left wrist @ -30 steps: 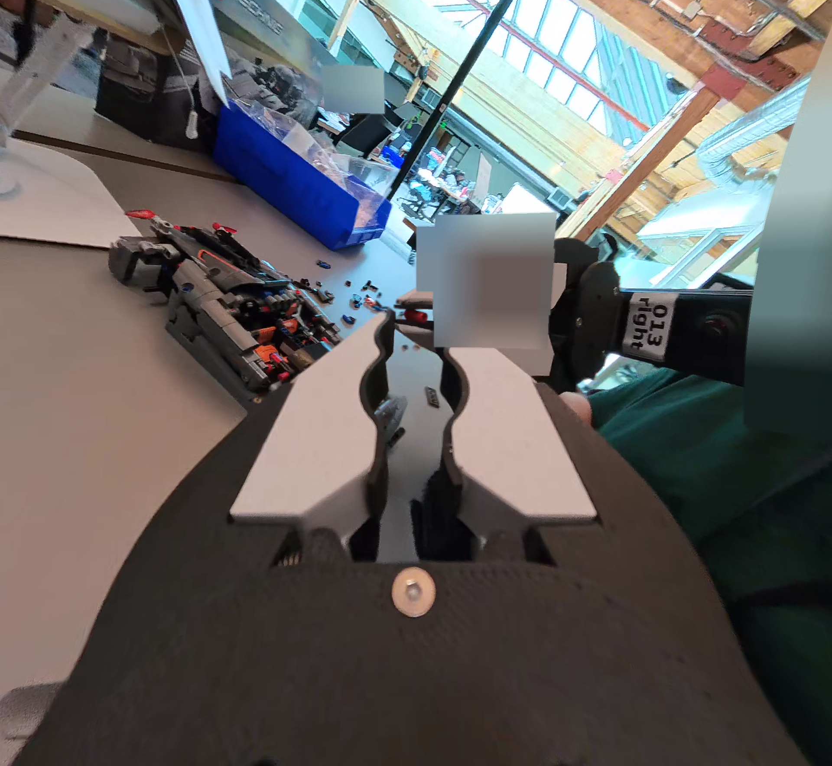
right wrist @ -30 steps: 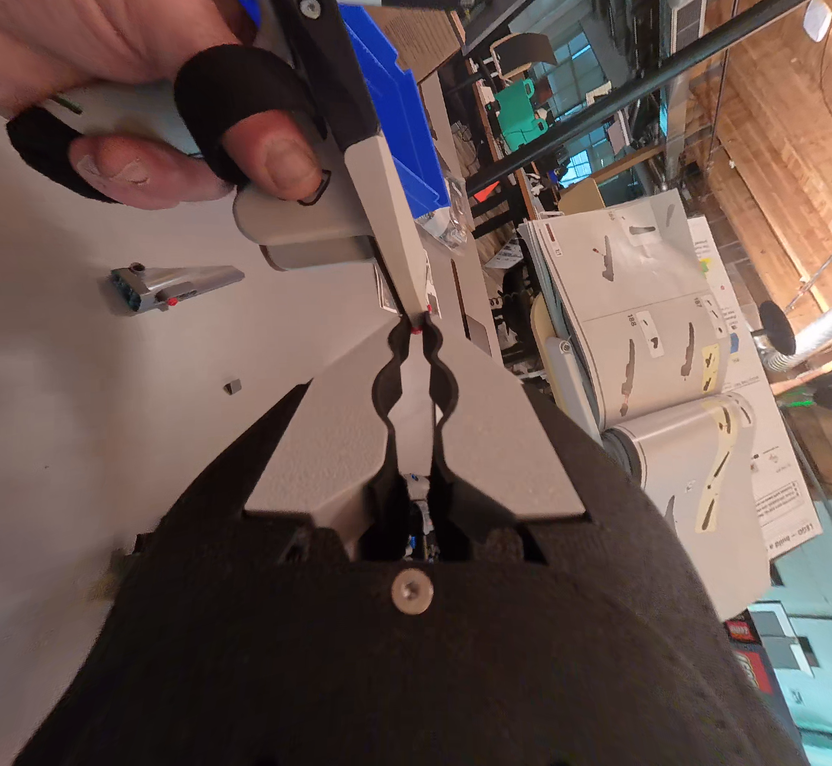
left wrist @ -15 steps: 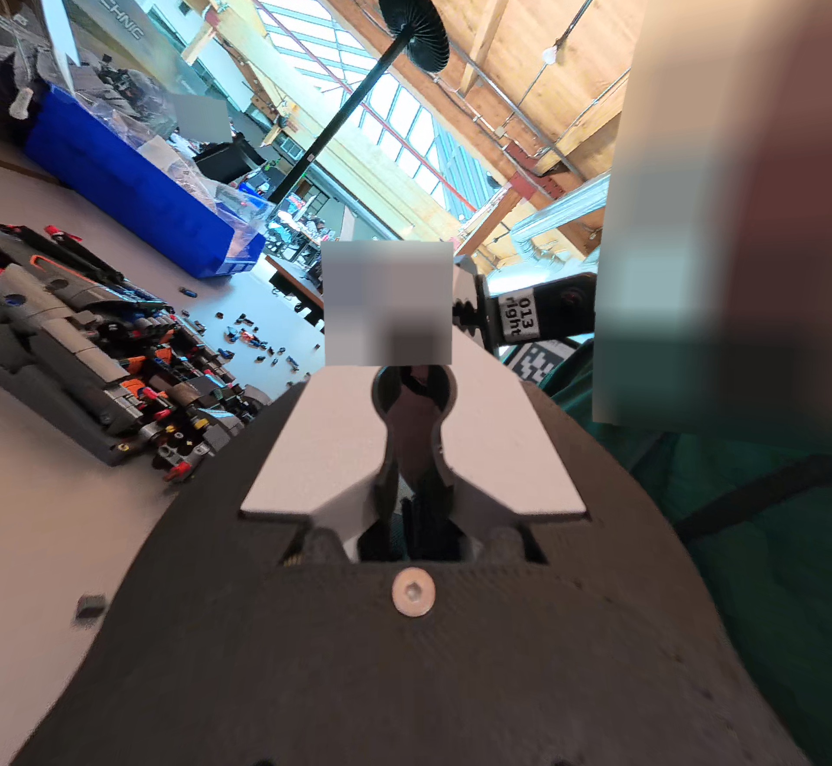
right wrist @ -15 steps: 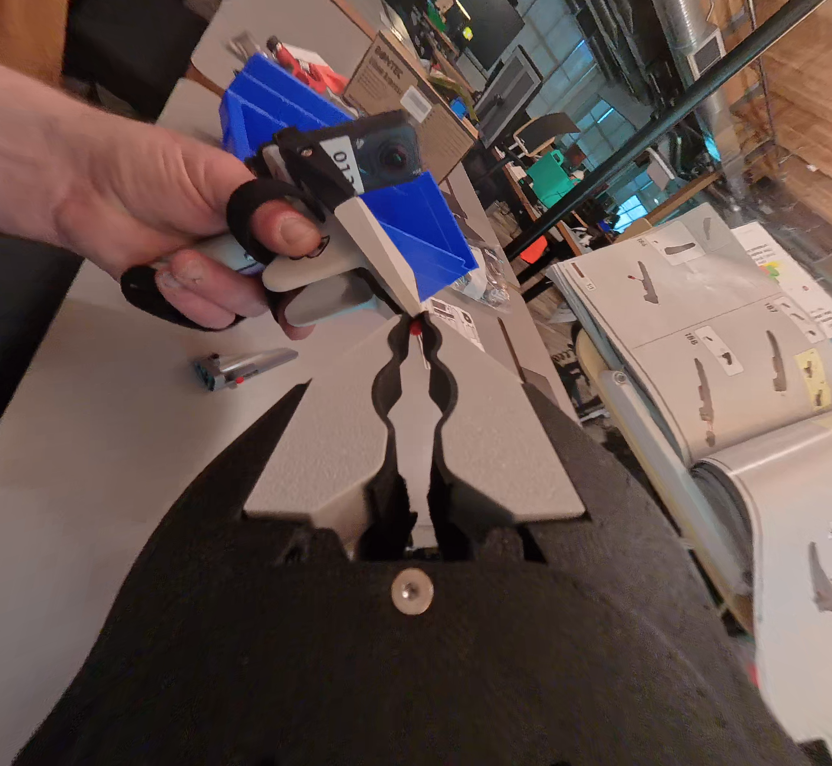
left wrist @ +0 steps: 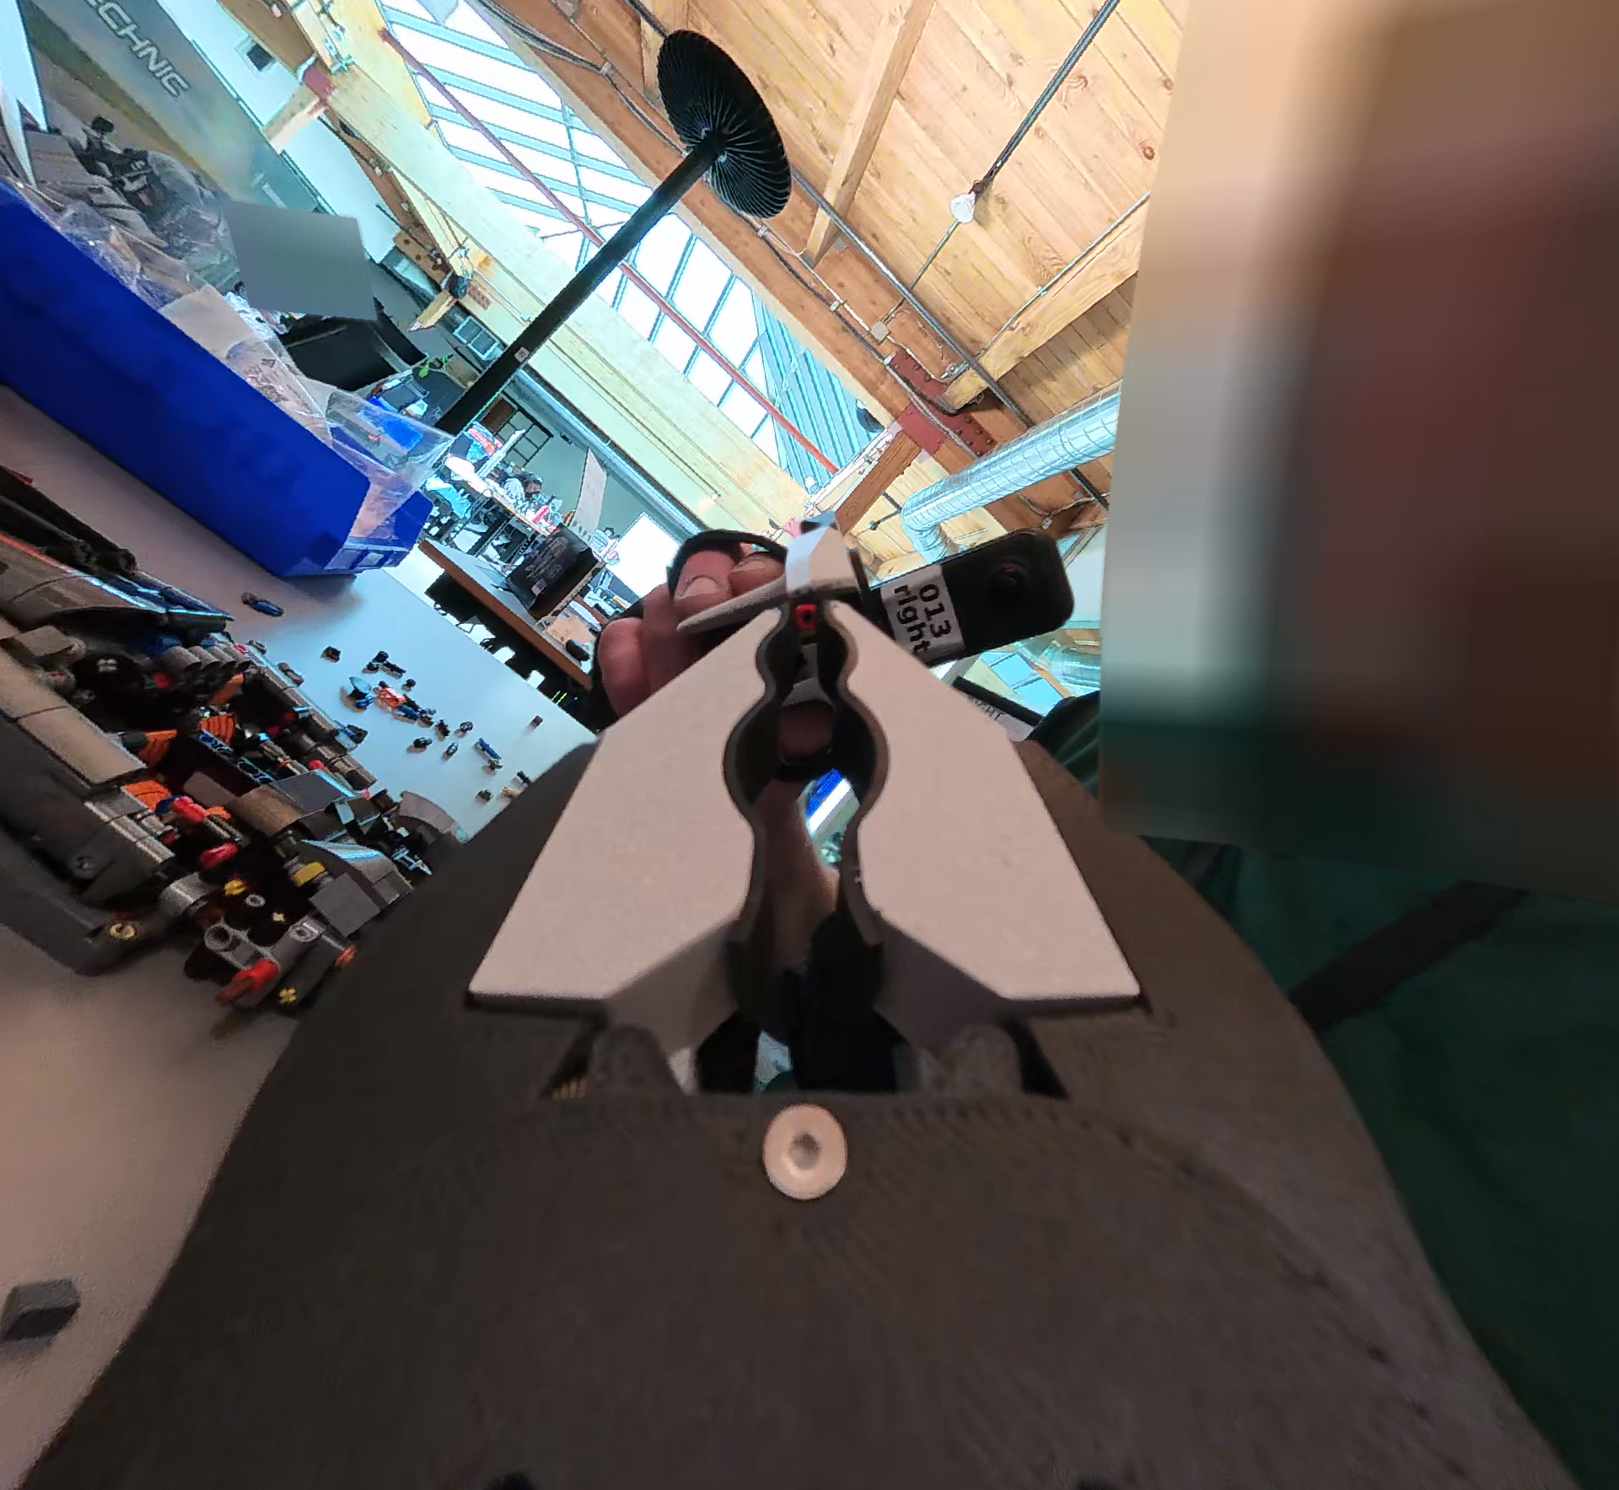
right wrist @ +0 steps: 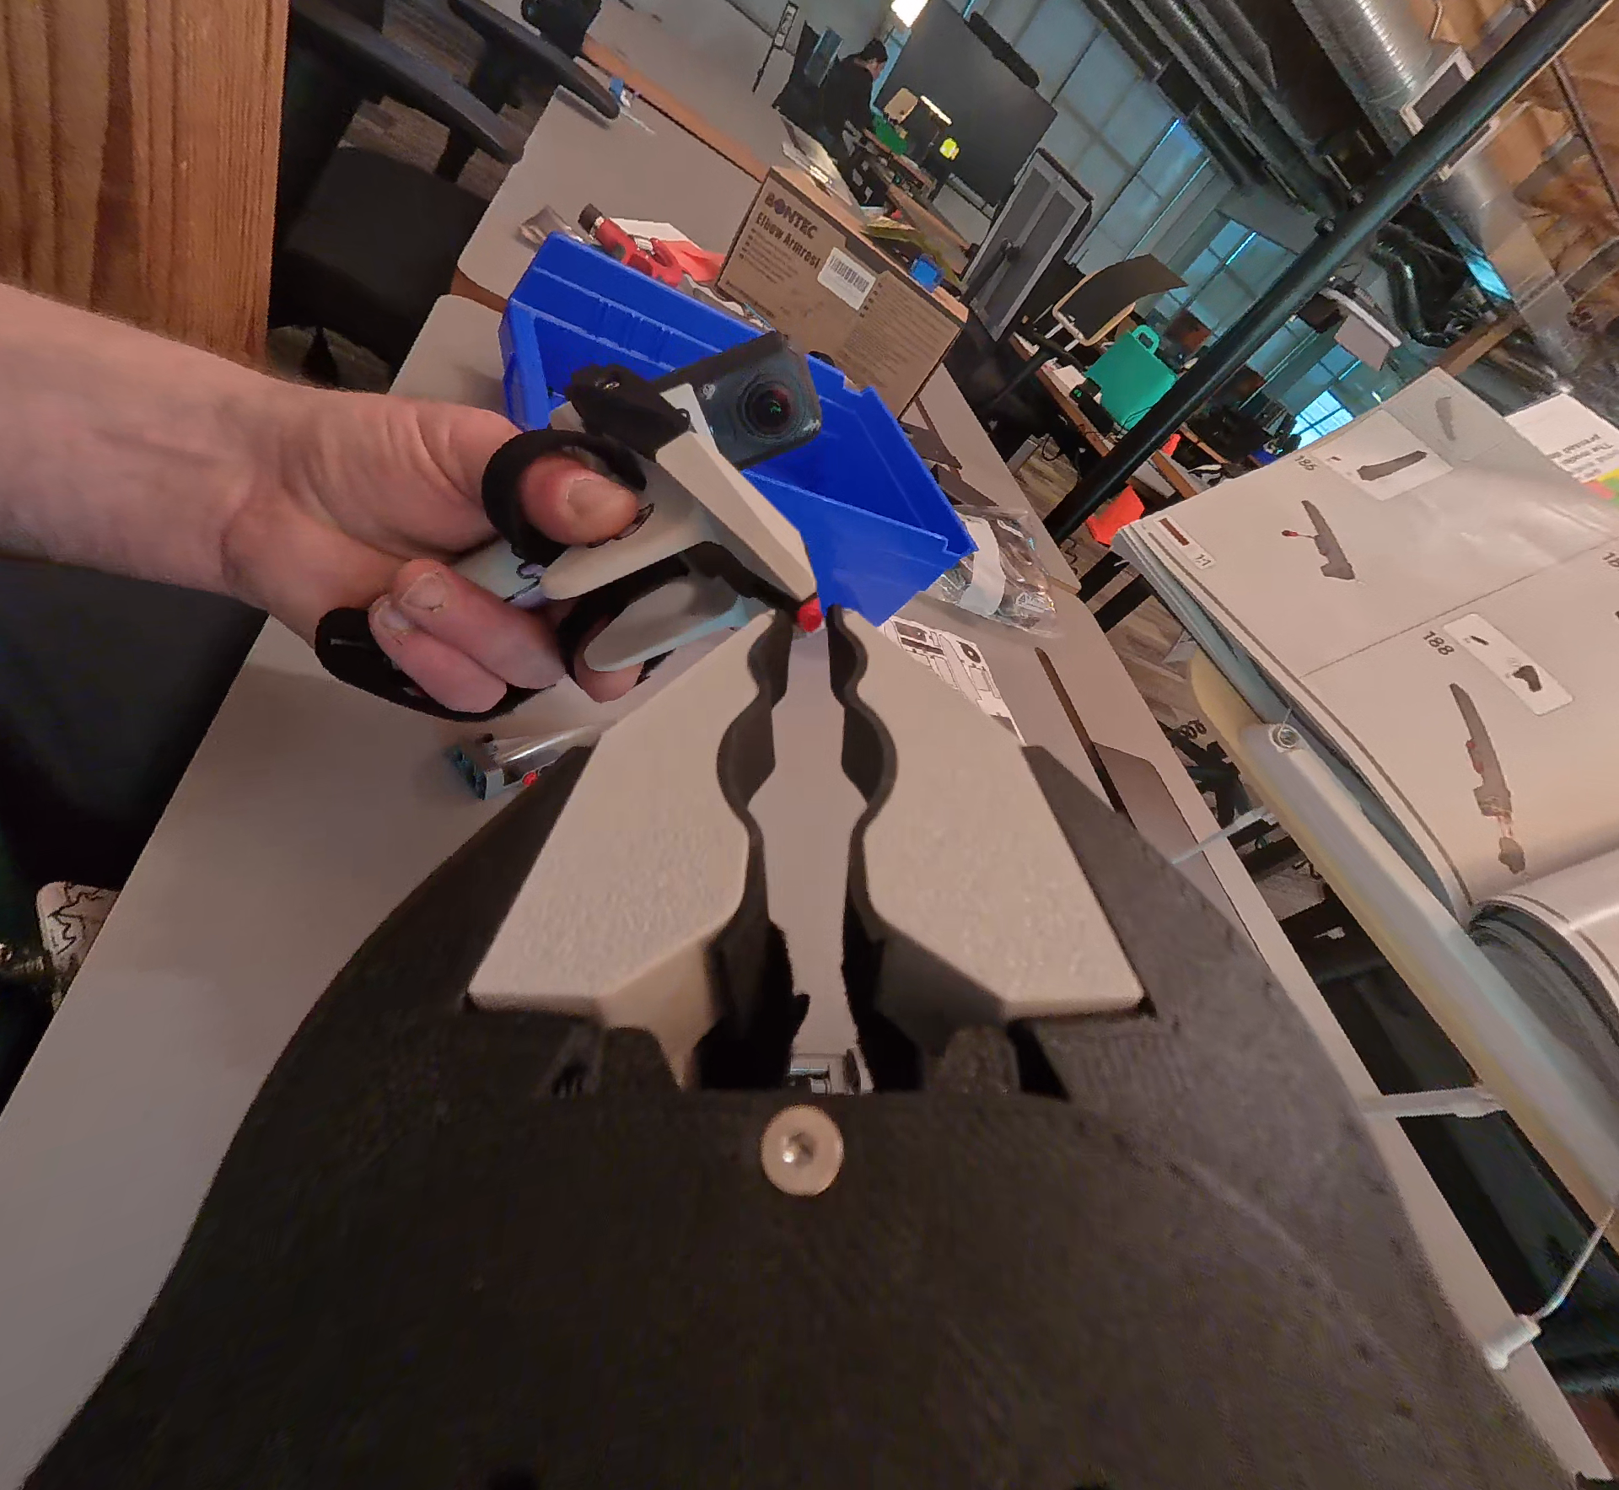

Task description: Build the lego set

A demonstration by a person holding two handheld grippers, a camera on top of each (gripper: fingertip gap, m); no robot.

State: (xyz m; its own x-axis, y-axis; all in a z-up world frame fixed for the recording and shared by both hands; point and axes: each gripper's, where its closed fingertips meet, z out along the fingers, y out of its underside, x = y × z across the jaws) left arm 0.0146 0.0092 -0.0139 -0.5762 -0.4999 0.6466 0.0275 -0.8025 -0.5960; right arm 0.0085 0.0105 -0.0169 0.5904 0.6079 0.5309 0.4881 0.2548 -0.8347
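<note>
While tips meet | left hand-held gripper (left wrist: 803,611) clamps red pin (left wrist: 802,616) | right hand-held gripper (right wrist: 802,623) slightly apart

The pin (right wrist: 810,616) is red, the bin (right wrist: 841,484) bright blue. Both grippers have grey fingers (right wrist: 648,861) on black bodies. The model (left wrist: 175,817) is dark grey with orange and red bits.
</note>
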